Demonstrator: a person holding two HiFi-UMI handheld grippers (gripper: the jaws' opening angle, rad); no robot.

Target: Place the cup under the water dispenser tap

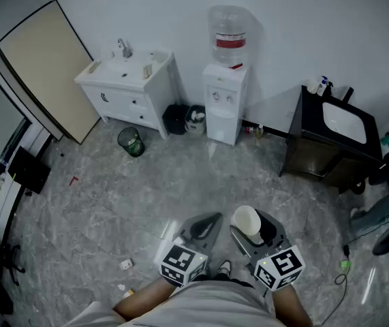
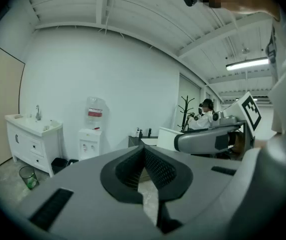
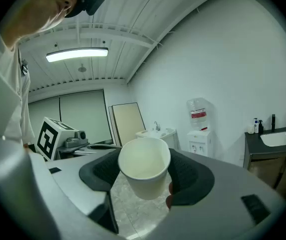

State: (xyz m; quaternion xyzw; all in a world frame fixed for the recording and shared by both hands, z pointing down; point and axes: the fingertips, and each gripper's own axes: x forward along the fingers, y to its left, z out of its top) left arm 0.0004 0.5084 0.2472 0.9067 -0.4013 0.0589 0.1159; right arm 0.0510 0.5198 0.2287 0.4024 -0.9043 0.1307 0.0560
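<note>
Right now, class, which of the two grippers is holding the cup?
The right gripper: the white paper cup is clamped between its jaws, while the left gripper is shut with nothing in it.

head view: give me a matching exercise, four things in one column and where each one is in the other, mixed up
Things:
1. cup
2. water dispenser
3. green bin
4. black cabinet

Places:
A. on the floor just in front of the white sink cabinet
B. between the jaws of the right gripper
C. against the far wall, between the two sink cabinets
D. at the right of the room, with a white basin set in its top

Pairs: 1-B, 2-C, 3-A, 4-D
</note>
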